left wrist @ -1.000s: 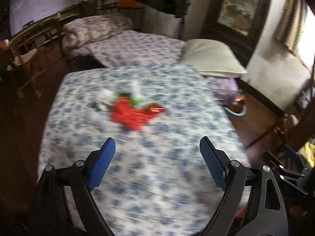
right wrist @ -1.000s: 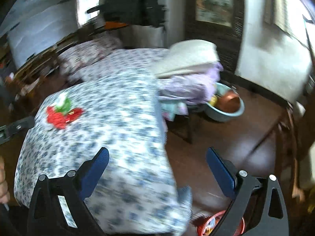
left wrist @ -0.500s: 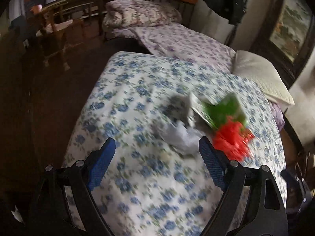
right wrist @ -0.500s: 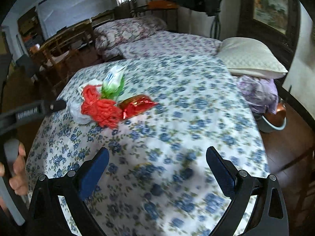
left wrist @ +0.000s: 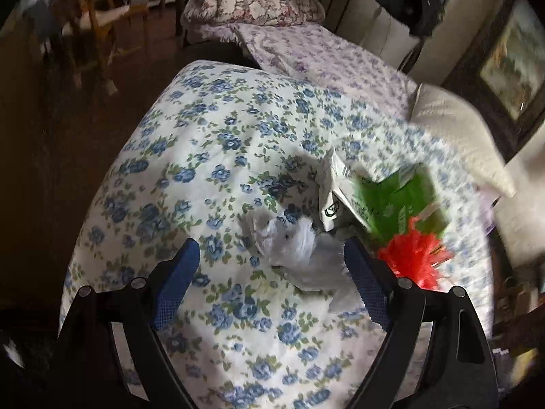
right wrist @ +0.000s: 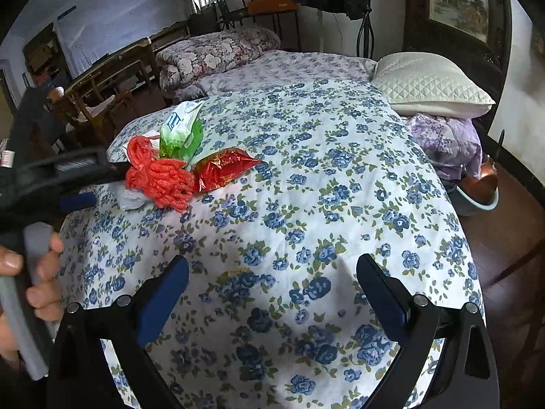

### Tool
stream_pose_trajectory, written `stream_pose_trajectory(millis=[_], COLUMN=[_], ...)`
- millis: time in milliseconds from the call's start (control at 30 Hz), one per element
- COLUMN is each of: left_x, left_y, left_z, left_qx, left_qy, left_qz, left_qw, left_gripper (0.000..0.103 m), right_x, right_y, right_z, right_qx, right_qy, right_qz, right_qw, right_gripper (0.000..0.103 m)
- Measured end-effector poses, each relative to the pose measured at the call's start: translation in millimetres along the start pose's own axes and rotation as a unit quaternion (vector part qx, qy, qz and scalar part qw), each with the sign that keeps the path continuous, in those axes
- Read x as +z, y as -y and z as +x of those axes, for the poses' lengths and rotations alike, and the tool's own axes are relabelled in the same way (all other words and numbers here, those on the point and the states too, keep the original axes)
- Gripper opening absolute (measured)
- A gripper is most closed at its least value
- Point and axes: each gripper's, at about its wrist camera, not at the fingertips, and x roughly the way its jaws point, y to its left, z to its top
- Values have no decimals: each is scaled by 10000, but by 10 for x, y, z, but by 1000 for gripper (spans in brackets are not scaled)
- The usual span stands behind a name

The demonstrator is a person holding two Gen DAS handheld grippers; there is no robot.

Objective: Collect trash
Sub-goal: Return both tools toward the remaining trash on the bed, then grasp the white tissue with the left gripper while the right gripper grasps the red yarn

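While the left gripper (left wrist: pixel 272 266) is hovering with fingers wide around the crumpled white plastic bag (left wrist: pixel 299 255), nothing is being gripped. Trash is sitting clustered on the floral tablecloth (right wrist: pixel 306 187): red net bag (right wrist: pixel 160 179), green wrapper (right wrist: pixel 182 133), red foil packet (right wrist: pixel 224 167). Right gripper (right wrist: pixel 272 289) is hanging wide and empty, well apart from the pile.

A: What moved?
B: The left gripper (left wrist: pixel 269 266) came down over the white bag (left wrist: pixel 303 259), which now sits between its wide jaws.
A: And the right gripper (right wrist: pixel 272 286)?
B: Swung from the floor onto the bed (right wrist: pixel 306 187).
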Motion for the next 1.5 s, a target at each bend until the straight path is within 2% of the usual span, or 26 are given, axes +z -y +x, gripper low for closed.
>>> stream_pose_trajectory(millis=[67, 133, 233, 333, 533, 633, 700, 867, 1033, 1233, 1300, 1367, 1433, 1467, 1500], left_x=[-51, -115, -175, -209, -174, -130, -98, -52, -78, -76, -59, -51, -47, -44, -43], left_y=[85, 126, 66, -83, -155, -284, -403, -491, -418, -414, -435, -453, -474, -485, -496], left_z=[13, -15, -53, -109, -346, -502, -568, -528, -468, -430, -439, -441, -427, -417, -406], left_qx=[476, 963, 1041, 1030, 1271, 1090, 903, 458, 512, 344, 352, 403, 406, 394, 377], left_qy=[101, 274, 270, 154, 373, 442, 460, 220, 159, 75, 110, 145, 137, 121, 97], left_qz=[411, 809, 957, 808, 977, 732, 388, -47, 37, 12, -11, 1, 1, -8, -25], left_qw=[9980, 9917, 9896, 9913, 9864, 9904, 9941, 9987, 9986, 9994, 9993, 9991, 9991, 9992, 9992], left_gripper=[83, 86, 86, 85, 85, 85, 85, 85, 85, 85, 85, 85, 85, 85, 85], right_x=[-5, 22, 24, 9, -47, -71, -80, -63, -36, 71, 109, 144, 152, 159, 169], right_y=[-2, 15, 29, 16, -90, -151, -203, -414, -748, -1012, -1080, -1147, -1196, -1193, -1169], right_z=[1, 30, 30, 27, -17, -32, -25, 24, 113, 292, 353, 403, 402, 379, 363], right_qx=[-71, -113, -133, -217, -428, -376, -250, 351, 455, 720, 873, 918, 948, 1012, 1123], right_qy=[6, -1, 15, 56, 257, 313, 261, 60, 50, -166, -233, -210, -177, -159, -222], right_qz=[-66, -89, -78, -204, -601, -769, -814, -933, -1434, -1571, -1585, -1639, -1727, -1731, -1692], right_qw=[10000, 9999, 9999, 9995, 9969, 9958, 9960, 9950, 9886, 9848, 9832, 9820, 9802, 9796, 9789], right_gripper=[97, 97, 97, 97, 97, 97, 97, 97, 97, 96, 88, 86, 73, 50, 31])
